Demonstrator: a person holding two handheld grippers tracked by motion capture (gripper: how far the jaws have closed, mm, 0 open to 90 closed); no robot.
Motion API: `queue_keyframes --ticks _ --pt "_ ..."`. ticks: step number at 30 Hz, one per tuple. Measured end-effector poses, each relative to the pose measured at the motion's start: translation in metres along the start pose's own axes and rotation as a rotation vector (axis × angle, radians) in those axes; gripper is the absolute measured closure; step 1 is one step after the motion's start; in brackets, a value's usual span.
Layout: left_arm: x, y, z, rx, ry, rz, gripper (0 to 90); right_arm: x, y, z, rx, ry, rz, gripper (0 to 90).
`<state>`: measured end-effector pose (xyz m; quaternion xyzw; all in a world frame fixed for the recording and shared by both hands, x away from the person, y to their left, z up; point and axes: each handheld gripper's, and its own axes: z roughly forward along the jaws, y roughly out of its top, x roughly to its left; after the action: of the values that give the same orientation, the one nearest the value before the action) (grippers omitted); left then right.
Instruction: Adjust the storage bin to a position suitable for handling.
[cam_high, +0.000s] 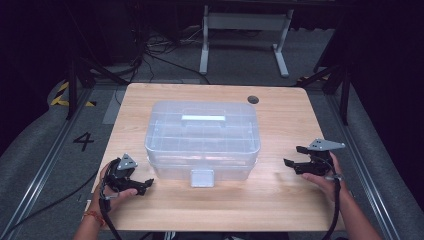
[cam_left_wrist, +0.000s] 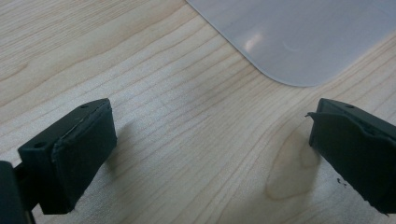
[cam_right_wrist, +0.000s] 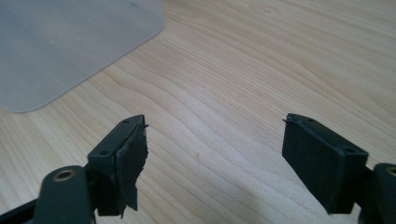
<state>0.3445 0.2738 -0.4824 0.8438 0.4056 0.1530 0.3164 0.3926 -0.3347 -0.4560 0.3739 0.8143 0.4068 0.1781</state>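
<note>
A: What do we see closest to us?

B: We see two hands at the near edge of the wooden table (cam_high: 280, 200). The left hand (cam_high: 116, 192) is at about 8 o'clock from the middle of the table. It holds the left gripper (cam_high: 140, 186). The right hand (cam_high: 322, 177) is at about 4 o'clock, and it holds the right gripper (cam_high: 291, 163).

A: Are the jaws open?

B: Yes. In the left gripper view we see the left gripper (cam_left_wrist: 210, 140) with its jaws spread wide, and there is only bare wood between them. In the right gripper view the right gripper (cam_right_wrist: 215, 149) is the same, jaws far apart and nothing in them. One pad (cam_right_wrist: 132, 161) there looks torn at its edge.

A: What is past the grippers?

B: We see a big clear plastic box (cam_high: 202, 137) in the middle of the table, between the two grippers. Its lid is on, with a flat handle (cam_high: 203, 118) on top and a latch (cam_high: 202, 177) on the near side at 6 o'clock. Both grippers point toward the box but are apart from it. A rounded corner of the box (cam_left_wrist: 299, 37) shows at 1 o'clock in the left gripper view, and a corner of the box (cam_right_wrist: 70, 46) shows at 11 o'clock in the right one.

A: And farthest away?

B: We see a small dark round spot (cam_high: 253, 99) near the far edge at 1 o'clock. Past the table we see a grey floor (cam_high: 45, 150) with cables (cam_high: 160, 55) and a white frame (cam_high: 245, 30).
</note>
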Motion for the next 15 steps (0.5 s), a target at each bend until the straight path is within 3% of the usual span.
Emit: queue_keyframes --ticks 15 --pt "0.000 -0.001 -0.001 0.001 0.008 -0.004 2.2 0.025 0.019 -0.019 -0.068 0.004 -0.068 28.8"
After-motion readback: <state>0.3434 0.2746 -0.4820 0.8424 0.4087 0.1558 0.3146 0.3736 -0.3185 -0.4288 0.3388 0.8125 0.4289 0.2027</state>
